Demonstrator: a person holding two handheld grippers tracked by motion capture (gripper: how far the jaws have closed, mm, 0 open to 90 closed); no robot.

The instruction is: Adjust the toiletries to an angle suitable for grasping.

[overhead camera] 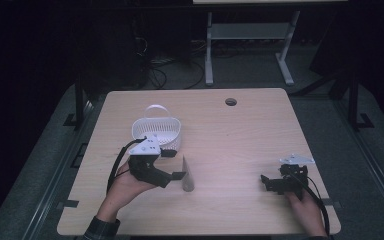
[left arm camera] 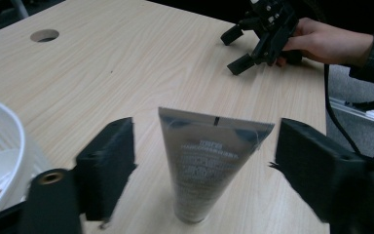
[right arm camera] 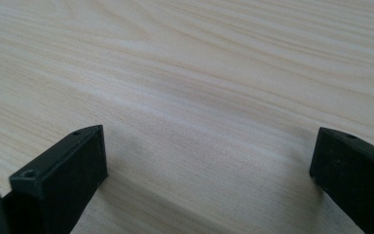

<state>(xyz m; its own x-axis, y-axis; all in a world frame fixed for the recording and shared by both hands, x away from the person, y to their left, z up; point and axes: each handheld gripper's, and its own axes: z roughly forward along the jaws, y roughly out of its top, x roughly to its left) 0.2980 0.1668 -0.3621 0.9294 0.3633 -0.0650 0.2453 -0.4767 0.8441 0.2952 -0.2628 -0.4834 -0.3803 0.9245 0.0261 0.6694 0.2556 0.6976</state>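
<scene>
Your left hand-held gripper (left arm camera: 202, 161) stands wide around the tube (left arm camera: 209, 165), pads clear of it. The tube is grey-beige, upright on its cap on the desk (left arm camera: 141, 63), crimped end up; its print is too blurred to read. Your right hand-held gripper (right arm camera: 209, 165) gapes wide over bare wood.

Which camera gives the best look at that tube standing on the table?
The left gripper view: the tube stands cap-down, close up between the left gripper's open jaws, with gaps either side and its print visible. The high view shows it small and pale beside the white basket. The right gripper view faces bare table.
</scene>
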